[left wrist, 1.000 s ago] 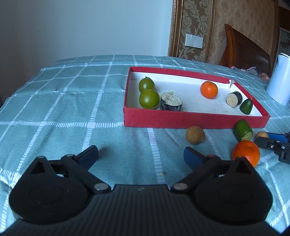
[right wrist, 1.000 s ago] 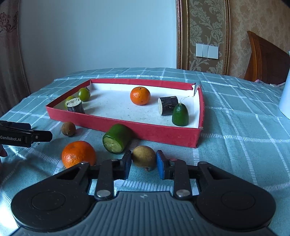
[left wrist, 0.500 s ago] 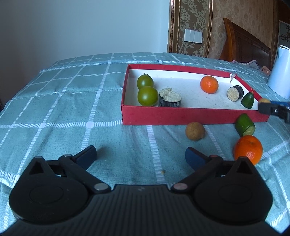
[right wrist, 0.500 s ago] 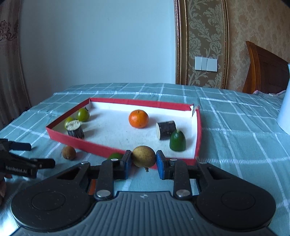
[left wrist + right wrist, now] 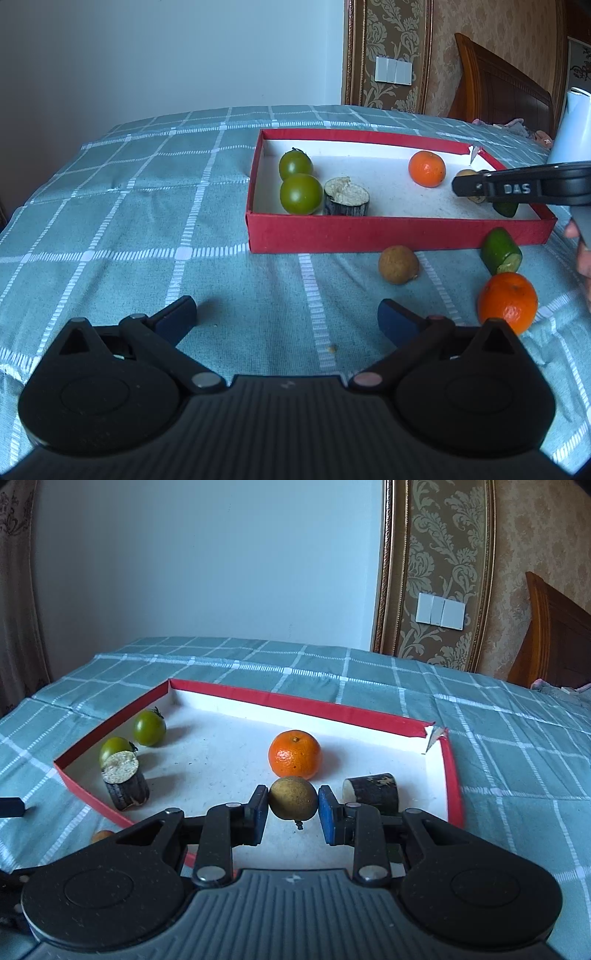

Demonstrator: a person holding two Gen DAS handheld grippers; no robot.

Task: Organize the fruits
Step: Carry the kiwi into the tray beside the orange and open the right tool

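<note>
Fruits for sorting sit partly in the red box (image 5: 452, 775), partly on the cloth outside it. Right gripper (image 5: 293, 810) pinches a round brown fruit (image 5: 293, 797) between its blue pads (image 5: 328, 814), held above the box's white floor, clear of the walls. Just beyond it rests an orange (image 5: 294, 754); a dark cut log-shaped piece (image 5: 373, 790) lies to its right, near the right wall. Toward the left wall stand another dark piece (image 5: 123, 781) with a pale rough top and two green tomatoes (image 5: 149, 727). Bare floor lies between these groups. One far corner of the rim is torn.

Left gripper (image 5: 286, 319) hovers low with fingers spread wide, nothing between them, over open cloth. Ahead, outside the near wall, lie a second brown fruit (image 5: 398, 264), a green cut piece (image 5: 501, 250) and a second orange (image 5: 508, 302), close together.

Teal checked tablecloth (image 5: 129, 229) covers the table, slightly wrinkled. Behind are a plain pale wall, patterned wallpaper, a light switch (image 5: 440, 610) and a wooden headboard (image 5: 498, 96)
</note>
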